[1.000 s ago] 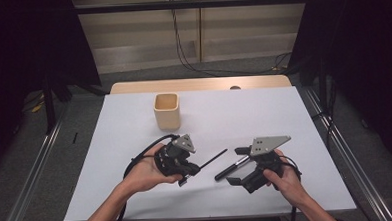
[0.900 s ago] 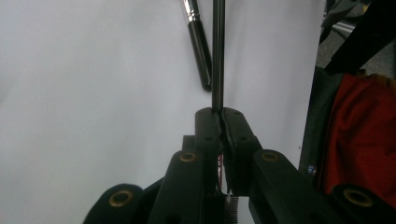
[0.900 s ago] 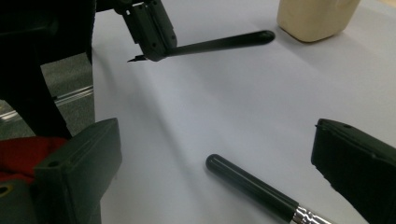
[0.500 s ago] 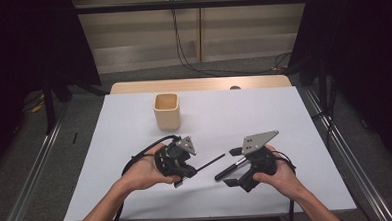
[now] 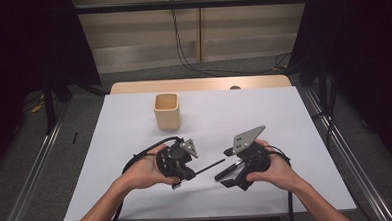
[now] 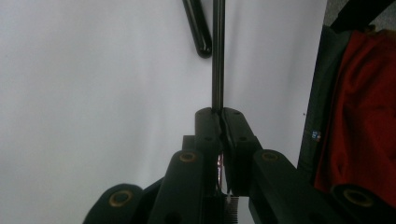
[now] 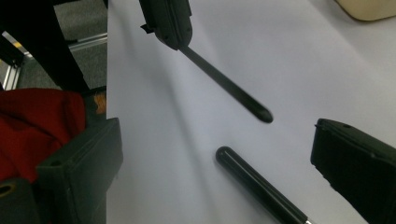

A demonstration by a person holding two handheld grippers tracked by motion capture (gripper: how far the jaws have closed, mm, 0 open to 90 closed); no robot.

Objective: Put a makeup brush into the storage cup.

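Grippers sit low over the white worktop (image 5: 284, 116) in the high view. The left gripper (image 5: 186, 172) pinches a thin dark rod (image 5: 210, 166) that points toward the right gripper (image 5: 226, 178). Compared with one second ago, the right gripper has shifted a little toward the left one and its grey plate is tilted up more; the left gripper and the rod are in the same place. A black pen (image 5: 228, 169) lies on the worktop just beside the right gripper. A beige cup (image 5: 166, 111) stands upright farther back, well apart from both. Around the worktop are grey floor, black curtains and cables on the far wall.

In the left gripper view the fingers (image 6: 208, 122) are pressed together on the rod (image 6: 218, 56), and the pen tip (image 6: 198, 28) is just beside it.

In the right gripper view the fingers (image 7: 355, 158) are spread wide, with the pen (image 7: 254, 179) lying on the worktop between them, not touched. The rod (image 7: 224, 84) comes out of the left gripper (image 7: 170, 21) above it.
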